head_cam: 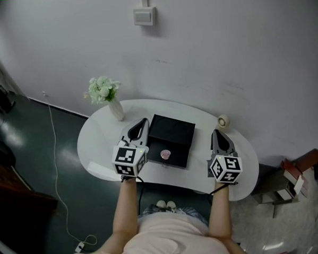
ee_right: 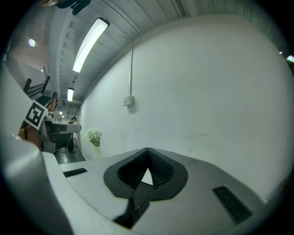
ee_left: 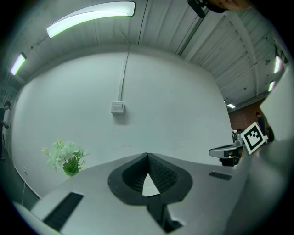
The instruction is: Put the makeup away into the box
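Note:
A black box [head_cam: 172,135] lies at the middle of the white oval table [head_cam: 96,148]. A small pink round makeup item [head_cam: 166,154] rests at its near edge. A small cream round item [head_cam: 223,120] sits on the table's far right. My left gripper [head_cam: 144,122] is held at the box's left side, above the table, jaws shut with nothing between them. My right gripper [head_cam: 217,132] is to the right of the box, also shut and empty. Both gripper views look level at the white wall, with the left gripper [ee_left: 147,155] and the right gripper [ee_right: 147,150] closed tip to tip.
A white vase of pale flowers [head_cam: 107,94] stands at the table's far left. A wall switch [head_cam: 144,16] is on the wall behind. A white cable [head_cam: 57,171] trails on the dark floor at left. Boxes [head_cam: 297,172] are stacked on the floor at right.

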`<state>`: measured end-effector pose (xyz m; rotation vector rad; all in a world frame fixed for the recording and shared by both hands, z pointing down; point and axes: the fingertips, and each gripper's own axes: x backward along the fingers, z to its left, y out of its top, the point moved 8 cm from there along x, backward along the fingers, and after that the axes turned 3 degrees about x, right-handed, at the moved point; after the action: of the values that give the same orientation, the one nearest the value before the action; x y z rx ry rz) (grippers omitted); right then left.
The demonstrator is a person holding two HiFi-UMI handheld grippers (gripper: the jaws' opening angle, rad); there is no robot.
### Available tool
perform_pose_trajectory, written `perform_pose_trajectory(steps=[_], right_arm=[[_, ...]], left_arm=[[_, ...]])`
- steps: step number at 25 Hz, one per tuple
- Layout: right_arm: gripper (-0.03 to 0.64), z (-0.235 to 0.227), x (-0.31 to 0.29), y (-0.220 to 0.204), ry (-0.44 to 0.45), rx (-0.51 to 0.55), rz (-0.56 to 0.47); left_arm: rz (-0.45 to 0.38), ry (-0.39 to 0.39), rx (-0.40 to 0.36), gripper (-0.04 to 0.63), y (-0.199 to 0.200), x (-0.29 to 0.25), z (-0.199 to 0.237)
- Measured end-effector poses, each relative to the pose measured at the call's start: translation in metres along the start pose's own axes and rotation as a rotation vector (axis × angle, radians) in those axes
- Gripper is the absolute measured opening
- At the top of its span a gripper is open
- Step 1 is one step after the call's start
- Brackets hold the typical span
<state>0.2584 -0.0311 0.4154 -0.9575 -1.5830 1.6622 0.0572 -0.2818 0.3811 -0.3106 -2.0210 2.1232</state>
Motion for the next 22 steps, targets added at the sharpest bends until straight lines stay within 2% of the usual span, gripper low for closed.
perform_pose_trajectory(steps=[22], right_arm=[[0.015, -0.011, -0.004, -0.004, 0.015, 0.011, 0.021]], left_arm=[[0.020, 0.014, 0.010, 0.025, -0.005, -0.002, -0.005]])
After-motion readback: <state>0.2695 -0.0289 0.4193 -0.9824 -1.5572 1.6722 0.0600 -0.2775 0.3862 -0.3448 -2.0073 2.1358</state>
